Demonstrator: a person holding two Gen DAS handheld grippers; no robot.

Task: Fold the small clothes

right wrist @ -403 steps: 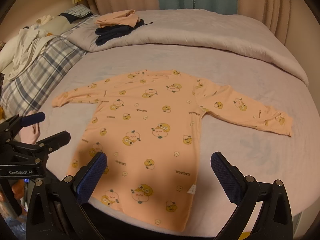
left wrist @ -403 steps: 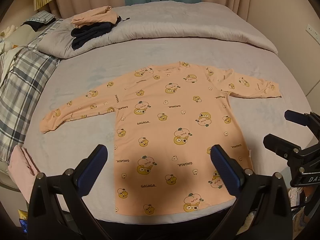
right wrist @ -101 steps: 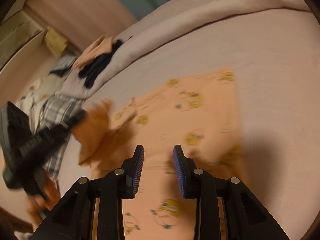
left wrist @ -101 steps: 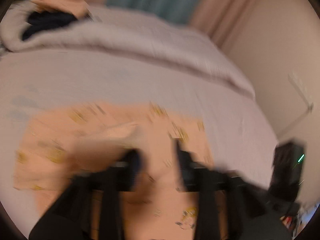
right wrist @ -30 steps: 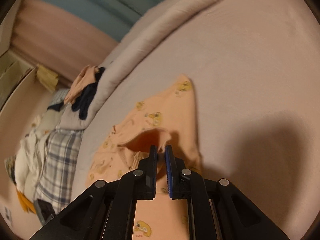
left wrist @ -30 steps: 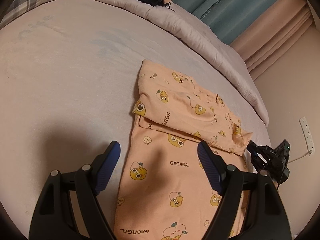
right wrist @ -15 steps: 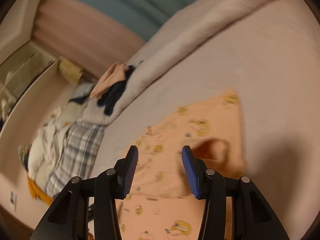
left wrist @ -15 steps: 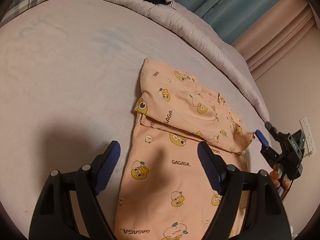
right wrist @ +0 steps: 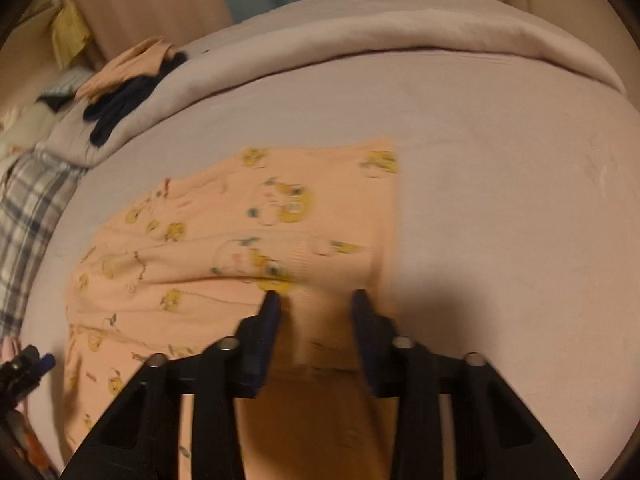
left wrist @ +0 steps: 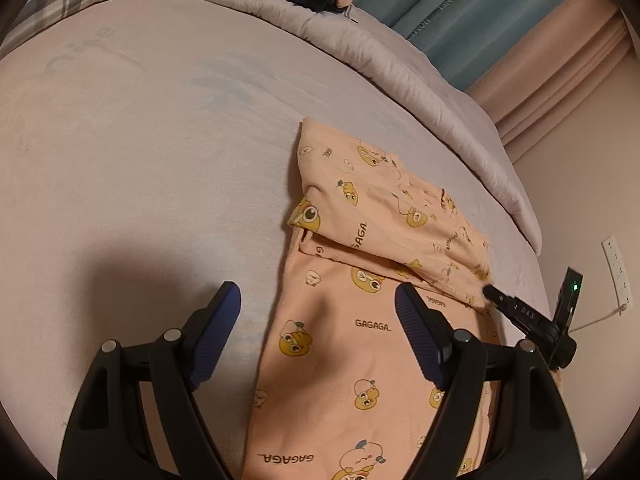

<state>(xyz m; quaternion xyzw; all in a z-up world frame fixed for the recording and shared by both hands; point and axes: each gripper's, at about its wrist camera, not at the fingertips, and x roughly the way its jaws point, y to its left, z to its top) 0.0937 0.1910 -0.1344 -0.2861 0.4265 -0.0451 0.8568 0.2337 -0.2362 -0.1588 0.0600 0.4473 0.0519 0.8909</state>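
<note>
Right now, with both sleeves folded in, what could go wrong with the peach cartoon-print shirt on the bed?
1. The open right gripper straddles the folded sleeve of the peach cartoon-print shirt; closing here may pinch only the top layer and drag the fold open.
2. The sleeve fold lies slanted and puckered, so the next fold may come out crooked.
3. The open left gripper hovers over the shirt's left edge; a low sweep may wrinkle it on the soft grey bed sheet.

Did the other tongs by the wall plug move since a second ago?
Yes. In the left view, the right tongs went from beside the wall plug onto the shirt's folded edge.
</note>
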